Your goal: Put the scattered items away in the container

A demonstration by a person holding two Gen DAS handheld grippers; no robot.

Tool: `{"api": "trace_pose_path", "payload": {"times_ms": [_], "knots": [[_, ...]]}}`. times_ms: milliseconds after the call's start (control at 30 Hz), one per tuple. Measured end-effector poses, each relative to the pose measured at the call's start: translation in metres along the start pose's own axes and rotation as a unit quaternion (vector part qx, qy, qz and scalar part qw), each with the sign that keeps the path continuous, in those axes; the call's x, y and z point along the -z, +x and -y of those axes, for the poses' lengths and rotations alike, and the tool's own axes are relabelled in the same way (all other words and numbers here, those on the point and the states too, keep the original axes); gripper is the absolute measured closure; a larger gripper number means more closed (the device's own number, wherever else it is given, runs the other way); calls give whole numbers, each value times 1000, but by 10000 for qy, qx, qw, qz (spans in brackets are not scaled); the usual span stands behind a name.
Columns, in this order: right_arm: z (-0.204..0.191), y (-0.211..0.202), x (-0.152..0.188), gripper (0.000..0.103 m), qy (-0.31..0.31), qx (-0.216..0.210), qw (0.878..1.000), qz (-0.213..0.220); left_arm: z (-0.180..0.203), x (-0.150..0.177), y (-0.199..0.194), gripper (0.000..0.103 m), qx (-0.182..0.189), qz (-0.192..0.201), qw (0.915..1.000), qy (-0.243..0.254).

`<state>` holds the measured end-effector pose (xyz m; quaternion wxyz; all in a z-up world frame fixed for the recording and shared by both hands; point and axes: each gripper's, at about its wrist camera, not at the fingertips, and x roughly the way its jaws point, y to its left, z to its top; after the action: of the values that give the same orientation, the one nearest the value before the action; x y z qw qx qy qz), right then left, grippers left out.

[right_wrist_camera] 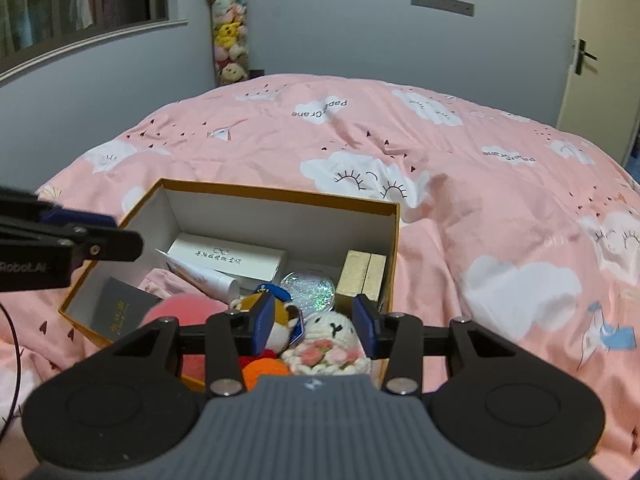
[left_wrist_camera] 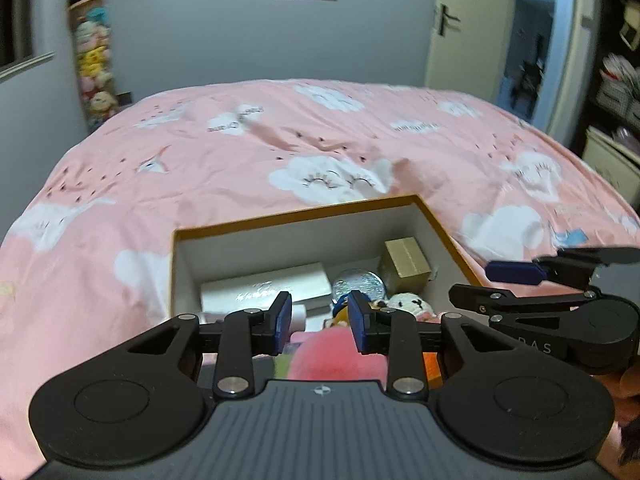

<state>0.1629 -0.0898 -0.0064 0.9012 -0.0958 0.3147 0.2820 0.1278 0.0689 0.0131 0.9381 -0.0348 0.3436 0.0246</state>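
An orange-rimmed cardboard box point(right_wrist_camera: 280, 195) with white walls sits on the pink bed; it also shows in the left wrist view point(left_wrist_camera: 296, 216). Inside lie a white glasses case point(right_wrist_camera: 228, 258), a white tube point(right_wrist_camera: 208, 278), a dark booklet point(right_wrist_camera: 124, 310), a gold box point(right_wrist_camera: 362, 274), a glitter disc point(right_wrist_camera: 308, 286), a pink round plush point(right_wrist_camera: 180, 310), a small hamster toy point(right_wrist_camera: 280, 320) and a white crochet bunny point(right_wrist_camera: 332, 334). My left gripper point(left_wrist_camera: 320, 322) hovers open and empty over the box's near end. My right gripper point(right_wrist_camera: 314, 324) hovers open and empty above the bunny.
The pink cloud-print duvet point(right_wrist_camera: 480, 200) covers the whole bed around the box. A hanging column of plush toys point(right_wrist_camera: 230, 36) stands in the far corner. A door point(right_wrist_camera: 600, 60) is at the right and a window point(right_wrist_camera: 80, 0) at the left.
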Motion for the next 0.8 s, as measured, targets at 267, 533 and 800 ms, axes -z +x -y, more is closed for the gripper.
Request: {"api": "trace_pose_path", "payload": {"times_ms": [267,533,800], "knots": [[-18,-4,21,54,349,31,9994,41,-8,41,-3,49,-349,57,9987,-375],[-35,-2,45,48,206,80,9994,265,-2,63,-1,38,-734,447,9952,-463],[-37,8,55,44,285,115,9993,193,0,74,13,34,-700,275,9962,-440]]}}
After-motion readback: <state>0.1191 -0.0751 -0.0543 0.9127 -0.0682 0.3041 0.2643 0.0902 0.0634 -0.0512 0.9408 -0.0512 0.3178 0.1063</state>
